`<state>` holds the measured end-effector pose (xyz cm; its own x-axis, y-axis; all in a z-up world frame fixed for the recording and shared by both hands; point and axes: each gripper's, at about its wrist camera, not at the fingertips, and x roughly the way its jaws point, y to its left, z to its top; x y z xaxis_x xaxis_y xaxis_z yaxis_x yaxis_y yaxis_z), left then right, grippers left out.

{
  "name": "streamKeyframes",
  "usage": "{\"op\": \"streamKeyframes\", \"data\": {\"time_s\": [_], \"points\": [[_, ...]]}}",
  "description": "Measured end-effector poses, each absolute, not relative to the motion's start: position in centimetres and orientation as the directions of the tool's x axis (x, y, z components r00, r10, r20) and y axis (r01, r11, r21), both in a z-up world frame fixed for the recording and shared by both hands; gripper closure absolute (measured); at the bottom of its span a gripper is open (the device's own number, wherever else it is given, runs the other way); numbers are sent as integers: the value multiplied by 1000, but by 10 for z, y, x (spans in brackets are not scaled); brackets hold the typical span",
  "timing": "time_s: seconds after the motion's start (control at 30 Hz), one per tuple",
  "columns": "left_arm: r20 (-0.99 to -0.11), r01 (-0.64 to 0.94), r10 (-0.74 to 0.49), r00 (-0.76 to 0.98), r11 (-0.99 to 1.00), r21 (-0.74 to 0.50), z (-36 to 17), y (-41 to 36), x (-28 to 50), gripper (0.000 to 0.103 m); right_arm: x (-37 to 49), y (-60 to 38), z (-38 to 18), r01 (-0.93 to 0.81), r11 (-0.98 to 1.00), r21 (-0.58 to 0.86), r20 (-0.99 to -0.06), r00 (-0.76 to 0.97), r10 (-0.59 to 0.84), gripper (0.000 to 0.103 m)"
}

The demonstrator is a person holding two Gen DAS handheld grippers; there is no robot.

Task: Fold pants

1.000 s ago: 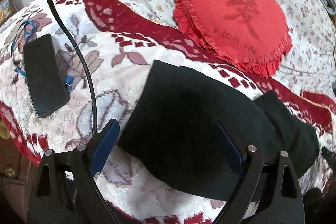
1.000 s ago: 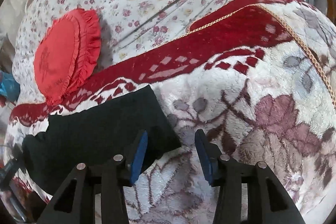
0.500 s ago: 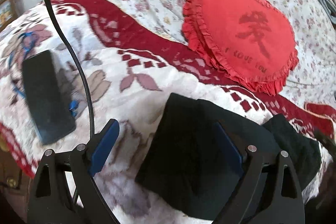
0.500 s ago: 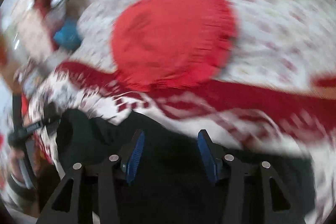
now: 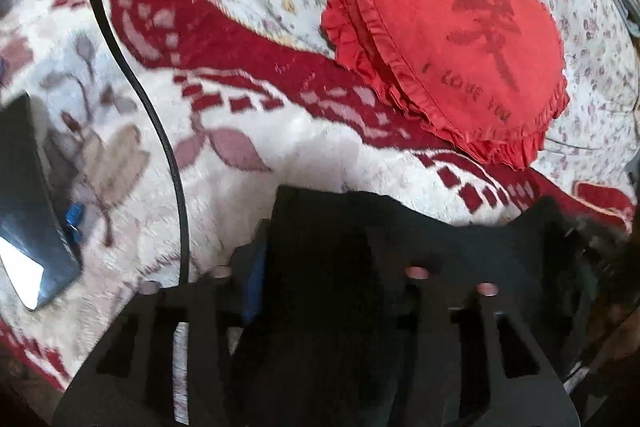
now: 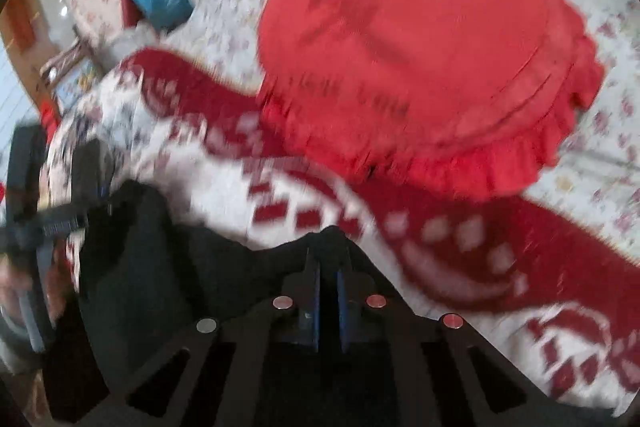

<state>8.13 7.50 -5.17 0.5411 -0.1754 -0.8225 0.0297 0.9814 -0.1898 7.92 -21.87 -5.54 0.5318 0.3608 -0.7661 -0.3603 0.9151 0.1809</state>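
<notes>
Where pants (image 5: 340,227) lie: plush blanket (image 5: 280,147), red pillow (image 5: 448,39) beyond.

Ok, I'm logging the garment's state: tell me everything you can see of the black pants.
The black pants look like soft, matte dark fabric, bunched into a compact folded bundle on the plush red-and-white blanket, below the red heart cushion. The left gripper straddles one end, and the right gripper is shut on a raised edge. Seams and waistband are indistinguishable.

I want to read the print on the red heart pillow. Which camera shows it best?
The left wrist view: the red heart pillow is fairly sharp there, whole, with its dark print and lettering visible. In the right wrist view it looms larger but is motion-blurred, the lettering smeared.
</notes>
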Motion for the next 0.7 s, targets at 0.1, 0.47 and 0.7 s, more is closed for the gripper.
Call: {"op": "streamKeyframes", "data": {"time_s": [0.1,0.47,0.7], "points": [[-800,12,-132,586,988,-155,-45,76,80,68,93,-224,-50,-325,927,185,-760,551,345,97],[-807,-41,-149,571,977,-210,-37,91,75,62,78,-253,-52,-195,957,213,-735,613,288,60],[-775,-7,-118,620,988,-157,-15,79,36,58,-14,-272,-35,-243,946,215,-737,595,320,60]]}}
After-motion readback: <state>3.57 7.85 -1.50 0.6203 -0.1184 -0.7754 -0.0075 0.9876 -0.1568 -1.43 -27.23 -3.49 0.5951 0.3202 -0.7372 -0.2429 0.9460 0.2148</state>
